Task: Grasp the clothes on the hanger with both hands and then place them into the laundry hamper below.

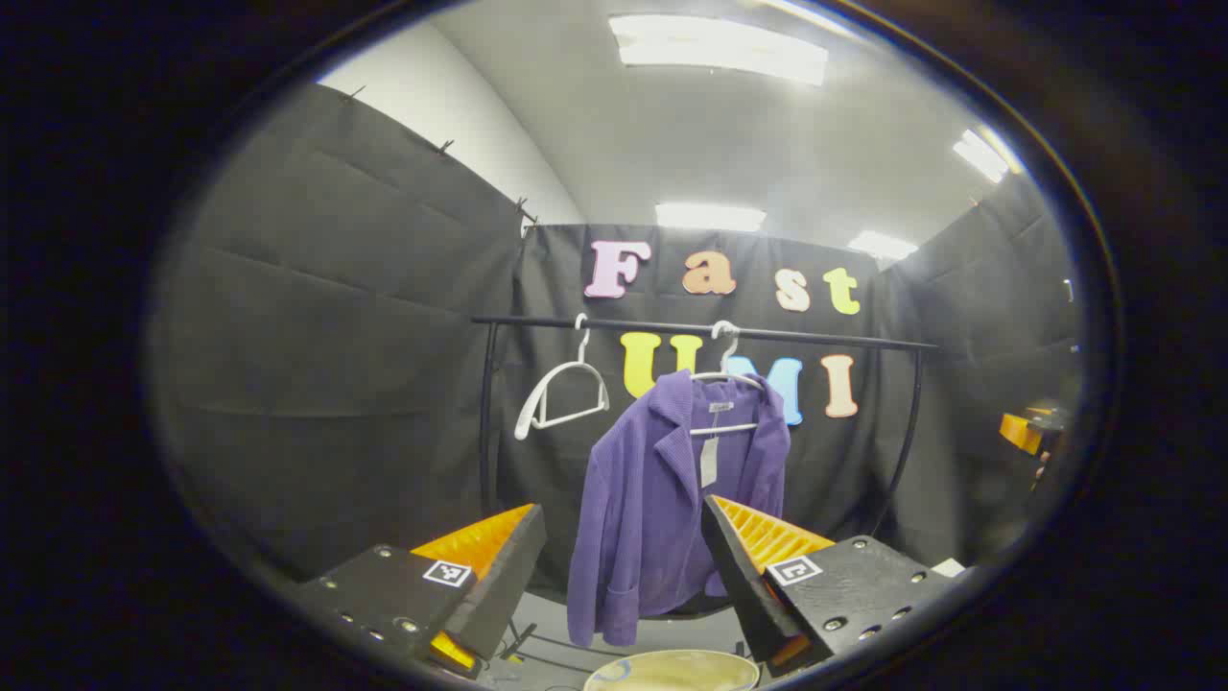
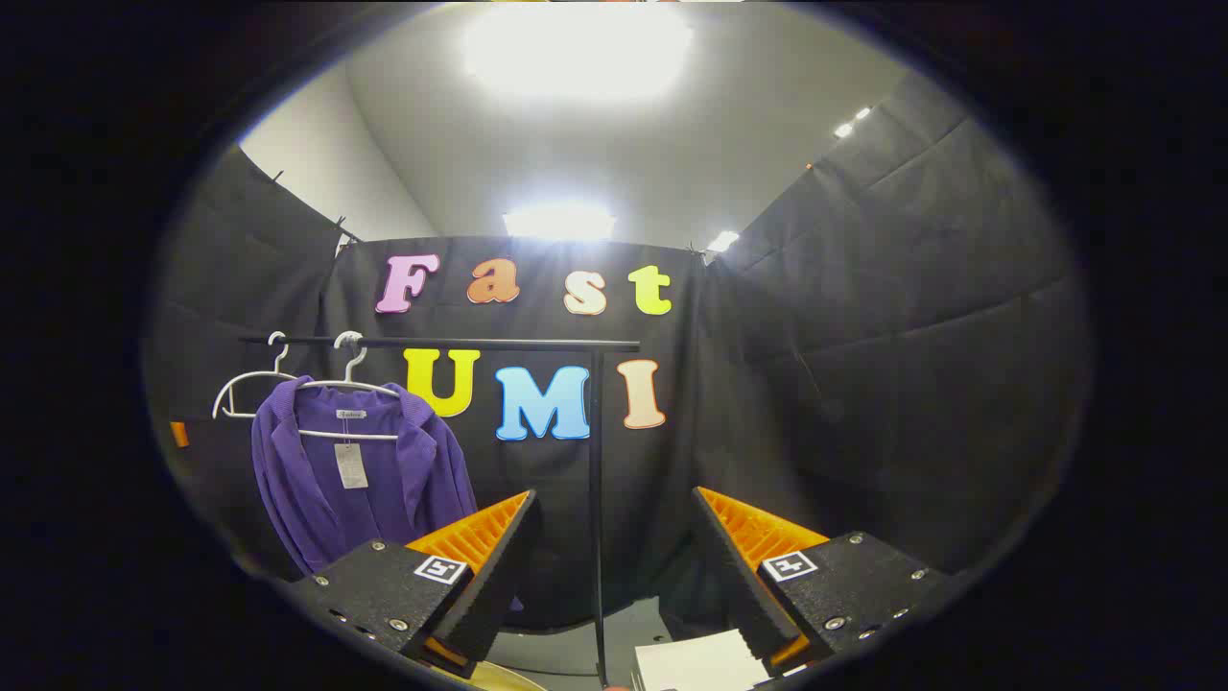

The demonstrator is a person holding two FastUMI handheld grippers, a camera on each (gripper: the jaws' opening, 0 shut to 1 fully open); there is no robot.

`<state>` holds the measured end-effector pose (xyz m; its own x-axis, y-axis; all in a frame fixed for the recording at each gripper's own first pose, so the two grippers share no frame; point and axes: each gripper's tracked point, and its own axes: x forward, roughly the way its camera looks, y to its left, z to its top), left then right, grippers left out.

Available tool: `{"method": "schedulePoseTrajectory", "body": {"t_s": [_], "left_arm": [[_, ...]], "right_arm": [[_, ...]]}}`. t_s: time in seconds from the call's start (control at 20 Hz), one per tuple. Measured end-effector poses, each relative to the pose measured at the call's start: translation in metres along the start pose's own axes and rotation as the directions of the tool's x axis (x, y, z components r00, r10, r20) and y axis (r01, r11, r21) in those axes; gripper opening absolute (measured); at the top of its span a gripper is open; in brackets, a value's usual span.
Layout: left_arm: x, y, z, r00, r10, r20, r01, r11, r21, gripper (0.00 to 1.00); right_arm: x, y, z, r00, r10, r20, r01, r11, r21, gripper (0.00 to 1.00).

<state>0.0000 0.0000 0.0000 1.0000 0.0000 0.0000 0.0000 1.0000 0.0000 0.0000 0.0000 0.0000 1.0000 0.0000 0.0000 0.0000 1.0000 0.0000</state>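
Facing: the purple jacket (image 1: 662, 499) hangs ahead of both my grippers on a white hanger (image 1: 726, 379), hooked over the black rail (image 1: 700, 331).
Left gripper (image 1: 624, 566): jaws spread wide, nothing between them; the jacket sits almost dead centre in the gap in the left gripper view, but farther off, not touched.
Right gripper (image 2: 614, 557): jaws likewise released and empty; in the right gripper view the jacket (image 2: 360, 470) lies well off to the left of my gap, and the rail's upright post (image 2: 596, 499) stands straight ahead instead.
Long axis: the jacket drops vertically from the hanger, one sleeve trailing lowest on its left side in the left gripper view; shoulders run along the rail.
Nearer hand: I judge the left better lined up; the right must swing leftwards to reach the other shoulder.
Neighbour: an empty hanger (image 1: 561, 393) hangs just beside the jacket on the same rail, apart from it.
Hamper: a pale round rim (image 1: 672, 669) shows low between my left jaws; I take it for the laundry hamper, though little of it is visible.
Stage: approach, nothing grasped yet.
Risk: the right gripper catching the post as it crosses.
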Motion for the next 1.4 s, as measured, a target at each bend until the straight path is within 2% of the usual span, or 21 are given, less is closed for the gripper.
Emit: {"method": "schedulePoseTrajectory", "body": {"t_s": [0.15,0.2,0.35,0.4,0.55,0.6,0.95,1.1,1.15,1.2,1.35,1.4], "left_arm": [[0.001,0.0,-0.007,1.0,0.003,-0.022,-0.003,1.0,-0.012,0.99],[0.001,0.0,-0.008,1.0,0.004,-0.022,-0.004,1.0,-0.014,0.95],[-0.001,0.001,-0.006,1.0,0.005,-0.01,-0.005,1.0,-0.005,0.95],[0.0,0.002,-0.007,1.0,0.006,-0.008,-0.006,1.0,0.004,0.99],[-0.002,0.004,-0.01,1.0,0.001,-0.009,-0.001,1.0,0.029,0.99],[-0.004,0.005,-0.011,1.0,-0.002,-0.009,0.003,0.999,0.033,0.95],[0.005,0.013,-0.023,1.0,-0.004,-0.031,0.005,0.999,0.04,0.95],[0.008,0.018,-0.023,0.999,-0.001,-0.032,0.002,1.0,0.021,0.95],[0.011,0.019,-0.022,0.999,-0.001,-0.036,0.001,1.0,0.01,0.9],[0.013,0.018,-0.024,0.999,0.001,-0.054,-0.001,1.0,-0.002,0.99],[0.024,0.012,-0.023,0.996,0.007,-0.087,-0.01,0.999,-0.042,0.99],[0.024,0.007,-0.018,0.996,0.002,-0.084,-0.007,0.998,-0.065,0.95]], "right_arm": [[-0.002,0.01,-0.005,0.999,0.022,-0.027,-0.022,1.0,0.001,0.96],[-0.003,0.013,-0.004,0.999,0.032,-0.028,-0.032,0.999,-0.002,0.95],[-0.002,0.02,-0.004,0.998,0.053,-0.036,-0.054,0.998,-0.021,0.96],[-0.003,0.024,-0.005,0.997,0.061,-0.041,-0.062,0.998,-0.025,0.96],[-0.001,0.038,-0.005,0.996,0.081,-0.049,-0.083,0.996,-0.035,0.96],[-0.002,0.042,-0.005,0.995,0.088,-0.051,-0.091,0.995,-0.039,0.96],[0.003,0.073,-0.011,0.989,0.128,-0.076,-0.132,0.99,-0.051,0.96],[0.009,0.1,-0.011,0.982,0.162,-0.094,-0.166,0.986,-0.028,0.96],[0.014,0.111,-0.009,0.979,0.181,-0.097,-0.183,0.983,-0.015,0.96],[0.019,0.125,-0.004,0.974,0.203,-0.096,-0.204,0.979,-0.002,0.96],[0.036,0.16,0.012,0.963,0.258,-0.077,-0.257,0.966,0.02,0.96],[0.042,0.171,0.017,0.959,0.274,-0.07,-0.273,0.962,0.02,0.96]]}}
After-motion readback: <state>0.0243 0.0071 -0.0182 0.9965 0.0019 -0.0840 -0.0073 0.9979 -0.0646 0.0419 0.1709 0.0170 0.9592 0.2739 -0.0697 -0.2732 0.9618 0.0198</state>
